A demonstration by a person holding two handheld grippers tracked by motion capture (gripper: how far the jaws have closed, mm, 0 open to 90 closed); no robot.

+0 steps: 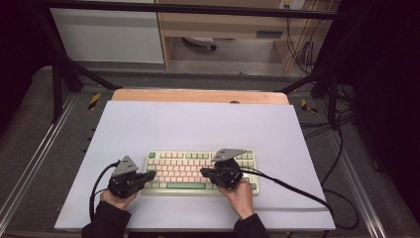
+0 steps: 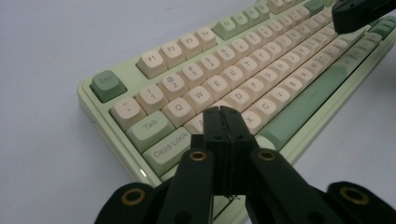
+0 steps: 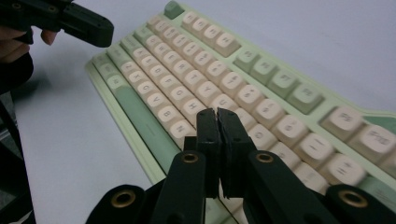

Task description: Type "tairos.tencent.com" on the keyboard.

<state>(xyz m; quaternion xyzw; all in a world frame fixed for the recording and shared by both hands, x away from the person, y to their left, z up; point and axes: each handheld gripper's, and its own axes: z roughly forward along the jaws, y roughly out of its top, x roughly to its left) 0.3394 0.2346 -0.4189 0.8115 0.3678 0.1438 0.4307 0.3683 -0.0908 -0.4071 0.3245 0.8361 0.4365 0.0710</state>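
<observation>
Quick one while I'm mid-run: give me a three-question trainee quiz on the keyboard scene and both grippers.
1. True or false: the left gripper has its jaws pressed together with nothing between them.
2. Multiple choice: the pale green keyboard with cream keycaps lies on A) a white sheet covering the table, B) a wooden tray, C) a grey foam mat.
3. Short answer: in the left gripper view, which end of the keyboard do the shut tips hover over, and which keys are nearby?

Key
1. True.
2. A.
3. The end with Esc, close to the Caps Lock and Tab keys. The right gripper, also shut, is over the other half.
</observation>
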